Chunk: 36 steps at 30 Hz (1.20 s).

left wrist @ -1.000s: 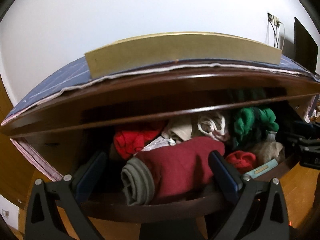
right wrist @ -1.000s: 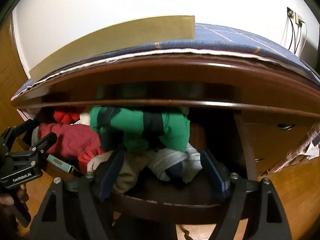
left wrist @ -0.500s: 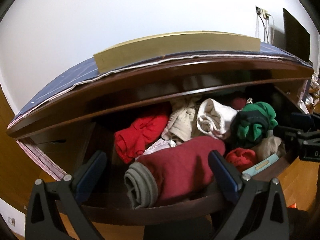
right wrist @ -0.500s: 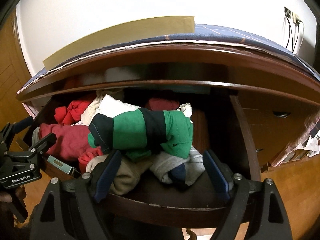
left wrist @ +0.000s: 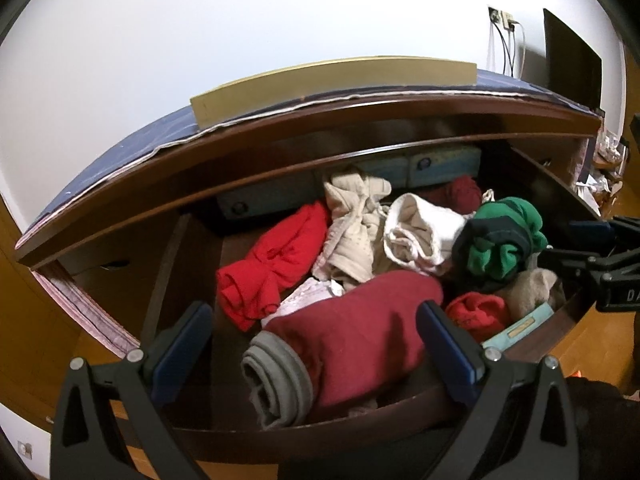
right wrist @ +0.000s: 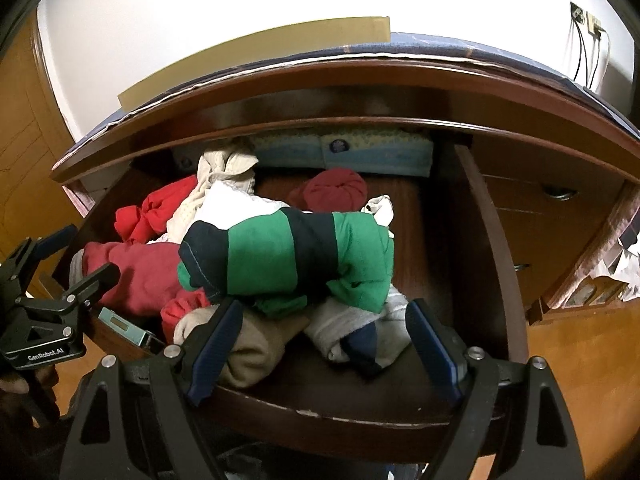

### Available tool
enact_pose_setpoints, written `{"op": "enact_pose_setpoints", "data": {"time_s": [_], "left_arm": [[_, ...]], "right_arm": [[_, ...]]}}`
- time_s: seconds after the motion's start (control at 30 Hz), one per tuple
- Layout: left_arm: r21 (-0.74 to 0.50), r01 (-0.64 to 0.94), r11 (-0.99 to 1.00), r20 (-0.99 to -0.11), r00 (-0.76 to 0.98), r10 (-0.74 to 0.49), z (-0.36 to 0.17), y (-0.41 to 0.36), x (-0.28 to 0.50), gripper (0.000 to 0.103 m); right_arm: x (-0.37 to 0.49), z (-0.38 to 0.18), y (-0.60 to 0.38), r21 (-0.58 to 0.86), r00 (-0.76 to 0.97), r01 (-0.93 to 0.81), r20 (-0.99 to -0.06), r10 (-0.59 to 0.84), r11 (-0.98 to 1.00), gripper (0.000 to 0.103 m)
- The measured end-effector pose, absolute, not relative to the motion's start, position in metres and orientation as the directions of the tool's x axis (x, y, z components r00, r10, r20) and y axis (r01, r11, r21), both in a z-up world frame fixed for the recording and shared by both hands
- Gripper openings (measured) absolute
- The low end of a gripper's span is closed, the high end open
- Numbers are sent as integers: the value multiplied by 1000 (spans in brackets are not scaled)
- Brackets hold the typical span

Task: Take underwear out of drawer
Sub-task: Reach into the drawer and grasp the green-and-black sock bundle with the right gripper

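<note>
Underwear lay heaped in the open wooden drawer point(left wrist: 560, 312): a dark red roll with a grey band point(left wrist: 344, 344) at the front, a bright red piece point(left wrist: 272, 264) behind it, a beige bundle point(left wrist: 352, 224) and a white bundle point(left wrist: 420, 232) in the middle, and a green and navy striped roll point(right wrist: 288, 256) on top of the pile toward the right. A small dark red ball point(right wrist: 336, 192) sat at the back before a pale blue box point(right wrist: 360, 152). A thin teal box point(left wrist: 520, 326) leaned against the front wall.

The left tool point(left wrist: 316, 344) stood wide open astride the dark red roll, not pressing it. The right tool point(right wrist: 320, 332) also gaped wide above beige and grey-white pieces, gripping nothing. A blue cloth point(left wrist: 120, 160) and a yellow board point(left wrist: 336, 80) covered the surface above.
</note>
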<state>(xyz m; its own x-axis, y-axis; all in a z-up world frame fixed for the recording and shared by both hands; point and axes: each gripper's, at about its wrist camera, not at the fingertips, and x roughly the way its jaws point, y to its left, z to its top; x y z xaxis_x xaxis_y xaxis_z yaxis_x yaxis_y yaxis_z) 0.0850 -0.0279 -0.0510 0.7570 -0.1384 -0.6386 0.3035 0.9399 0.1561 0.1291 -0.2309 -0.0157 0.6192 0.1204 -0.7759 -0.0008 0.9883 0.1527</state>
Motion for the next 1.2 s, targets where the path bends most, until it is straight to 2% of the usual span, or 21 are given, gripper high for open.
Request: {"op": "enact_pose_setpoints", "data": {"time_s": [0.47,0.8,0.97,1.1,1.2], "left_arm": [[242,270,932,-603,795,-73,-44,-36,75,103],[205,275,939,-612,785,-96,-43,-35,77,103],[236,309,921,-630,771,-97,-39,-38,78,103],[256,331,908,-615,780,-111,-25,-35,81,103],[217,333,918,-603,785,-142,-7,-29,88,103]], "right_arm": [[139,-17,-232,167,581,-1,-803,136,986,85],[147,-20,-233,177,592,-12,-792,150,984,85],[141,-8,-246,261,605,-60,-758,243,964,85],[161,8,-257,221,631,-115,-737,243,968,85],[178,7,-253,188,591,-174,-765,256,967,85]]}}
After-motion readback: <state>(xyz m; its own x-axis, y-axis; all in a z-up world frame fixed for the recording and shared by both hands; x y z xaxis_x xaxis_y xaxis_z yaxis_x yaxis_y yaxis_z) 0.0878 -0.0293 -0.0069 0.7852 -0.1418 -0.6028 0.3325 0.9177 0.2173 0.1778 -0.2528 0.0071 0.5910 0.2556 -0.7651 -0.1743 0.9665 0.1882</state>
